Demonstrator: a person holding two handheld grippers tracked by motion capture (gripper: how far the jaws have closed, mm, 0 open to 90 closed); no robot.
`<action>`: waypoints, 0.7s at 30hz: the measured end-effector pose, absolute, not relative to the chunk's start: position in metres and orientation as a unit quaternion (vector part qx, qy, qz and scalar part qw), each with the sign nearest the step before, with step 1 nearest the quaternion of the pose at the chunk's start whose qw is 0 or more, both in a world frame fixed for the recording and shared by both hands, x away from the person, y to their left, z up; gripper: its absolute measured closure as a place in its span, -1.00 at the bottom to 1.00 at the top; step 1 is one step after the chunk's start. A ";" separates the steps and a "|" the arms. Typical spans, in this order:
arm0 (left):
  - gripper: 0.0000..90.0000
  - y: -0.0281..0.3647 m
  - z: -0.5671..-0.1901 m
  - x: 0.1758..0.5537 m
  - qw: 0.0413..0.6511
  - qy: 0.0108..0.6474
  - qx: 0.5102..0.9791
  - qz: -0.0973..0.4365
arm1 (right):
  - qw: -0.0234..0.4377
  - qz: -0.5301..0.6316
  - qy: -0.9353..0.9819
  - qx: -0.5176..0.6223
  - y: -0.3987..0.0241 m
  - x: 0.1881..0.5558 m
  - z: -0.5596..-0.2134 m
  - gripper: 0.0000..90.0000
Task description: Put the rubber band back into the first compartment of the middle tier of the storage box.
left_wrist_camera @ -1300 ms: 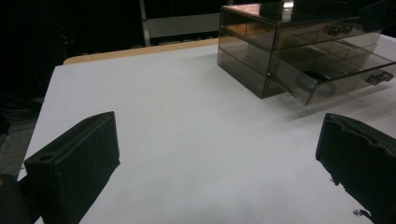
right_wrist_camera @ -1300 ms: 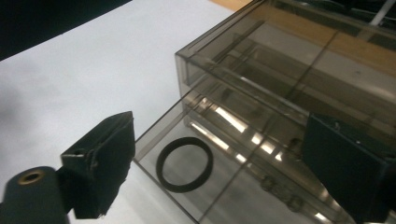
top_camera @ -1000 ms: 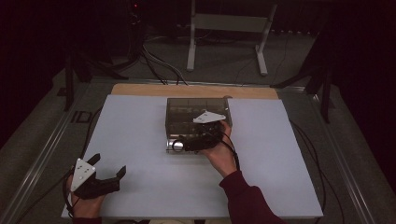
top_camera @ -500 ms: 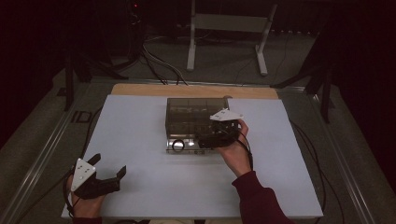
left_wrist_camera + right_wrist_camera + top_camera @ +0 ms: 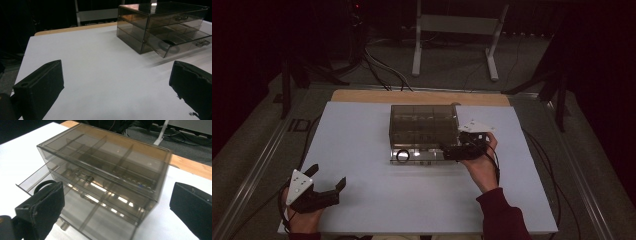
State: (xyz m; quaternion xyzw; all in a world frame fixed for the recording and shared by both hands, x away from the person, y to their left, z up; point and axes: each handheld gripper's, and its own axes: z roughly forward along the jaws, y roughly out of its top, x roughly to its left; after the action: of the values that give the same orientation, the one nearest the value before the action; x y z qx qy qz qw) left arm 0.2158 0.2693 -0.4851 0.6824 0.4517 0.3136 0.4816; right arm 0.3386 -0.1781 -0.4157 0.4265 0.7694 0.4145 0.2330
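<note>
A smoky transparent plastic drawer cabinet (image 5: 424, 127) is seen at the far middle of the white table (image 5: 362, 130), its bottom drawer (image 5: 424, 156) pulled out toward the near side. A black ring-shaped object (image 5: 402, 156), possibly a roll of tape, lies in the drawer's left end. The right gripper (image 5: 451, 152) is held at the drawer's right front, jaws spread wide, with nothing pinched. The left gripper (image 5: 328, 176) is rested at the near left, well apart, jaws likewise spread and empty. The drawer is judged open and loaded; pushing it shut appears to be what is left.
</note>
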 end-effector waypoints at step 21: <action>-0.99 0.269 -0.483 0.215 0.478 0.453 0.680 0.322 | 0.264 0.412 0.747 0.449 -0.238 0.316 -0.433 -1.00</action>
State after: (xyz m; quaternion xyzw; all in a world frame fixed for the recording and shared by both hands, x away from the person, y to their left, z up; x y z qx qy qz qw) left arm 0.2152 0.2692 -0.4829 0.6801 0.4533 0.3222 0.4776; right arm 0.3157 -0.2381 -0.4326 0.4494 0.7472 0.4123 0.2641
